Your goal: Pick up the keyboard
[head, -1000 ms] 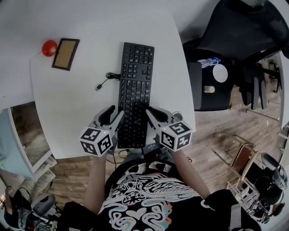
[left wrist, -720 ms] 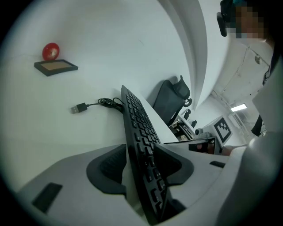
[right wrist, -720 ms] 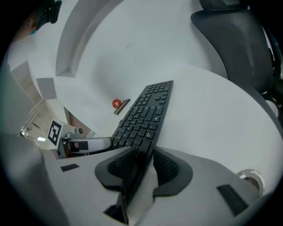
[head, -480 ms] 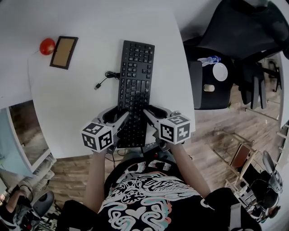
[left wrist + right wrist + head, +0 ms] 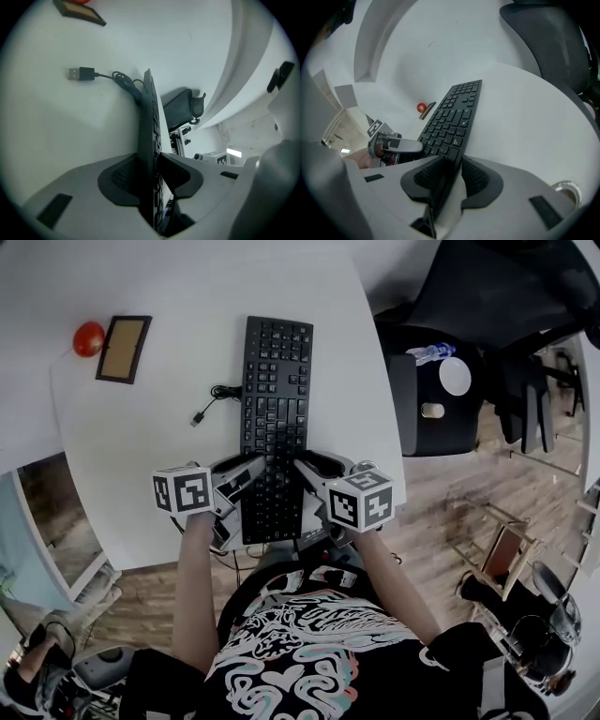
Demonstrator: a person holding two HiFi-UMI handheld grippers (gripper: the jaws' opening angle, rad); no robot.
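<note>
White worktop (image 5: pixel 141 474), one. One black chair (image 5: pixel 487 296), off to the right jaws' outer side. One black keyboard (image 5: pixel 274 399) sits on the worktop and runs straight away from both sets of jaws. Key legends are too small to read.

Left gripper (image 5: pixel 150 159): jaws closing on the keyboard's near left edge, edge between the pads, no gap visible. Right gripper (image 5: pixel 453 158): jaws clamped on the near right edge, one pad on each face. In head view the two grippers hide the keyboard's near end.

Beyond the left jaws: one cork-faced frame (image 5: pixel 123 336), one red ball (image 5: pixel 88 337) just beside it, and one coiled cable ending in a loose USB plug (image 5: pixel 79 73).
</note>
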